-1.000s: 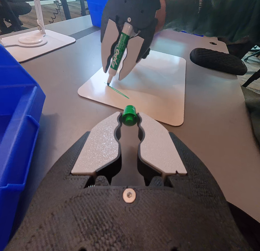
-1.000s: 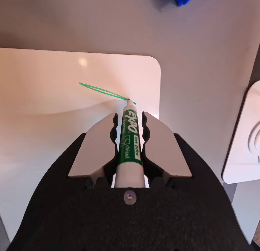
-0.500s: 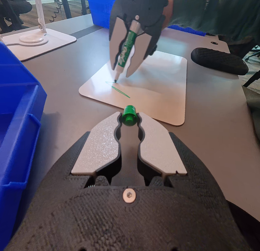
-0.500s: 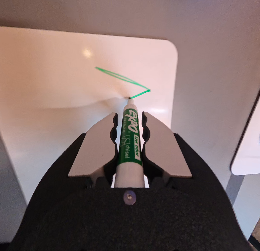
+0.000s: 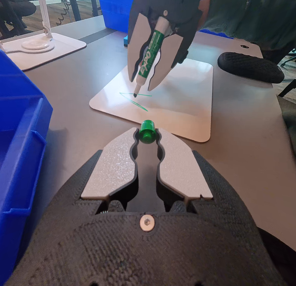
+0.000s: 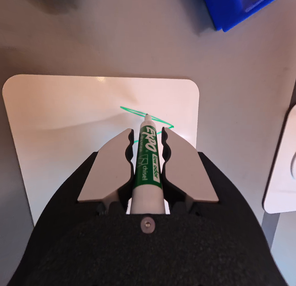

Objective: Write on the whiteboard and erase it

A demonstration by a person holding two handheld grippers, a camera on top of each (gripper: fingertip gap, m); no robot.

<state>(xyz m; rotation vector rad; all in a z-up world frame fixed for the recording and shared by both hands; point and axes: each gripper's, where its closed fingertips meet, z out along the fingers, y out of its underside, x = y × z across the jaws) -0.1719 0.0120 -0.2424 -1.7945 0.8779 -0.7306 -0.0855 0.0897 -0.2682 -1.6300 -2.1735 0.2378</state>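
Observation:
A small white whiteboard [image 5: 176, 105] lies flat on the grey table and also shows in the right wrist view [image 6: 64, 118]. My right gripper [image 6: 146, 132] is shut on a green marker [image 6: 146, 162], tip down on the board. It also shows in the left wrist view [image 5: 141, 84] with the marker [image 5: 149, 58]. A green zigzag line [image 5: 136, 101] runs on the board, seen too in the right wrist view [image 6: 160, 121]. My left gripper [image 5: 146, 130] is shut on the green marker cap [image 5: 147, 132], held just before the board's near edge.
A blue bin [image 5: 20, 134] stands close at the left; another blue bin [image 5: 115, 8] stands behind the board. A white lamp base [image 5: 40, 45] sits at the back left. A black armrest [image 5: 249, 68] is at the right. A small blue eraser [image 5: 126, 41] lies behind the right gripper.
The right gripper has drawn a further green stroke across the board, moved the marker tip back along it and pulled back from the board. The left gripper with the cap has stayed put.

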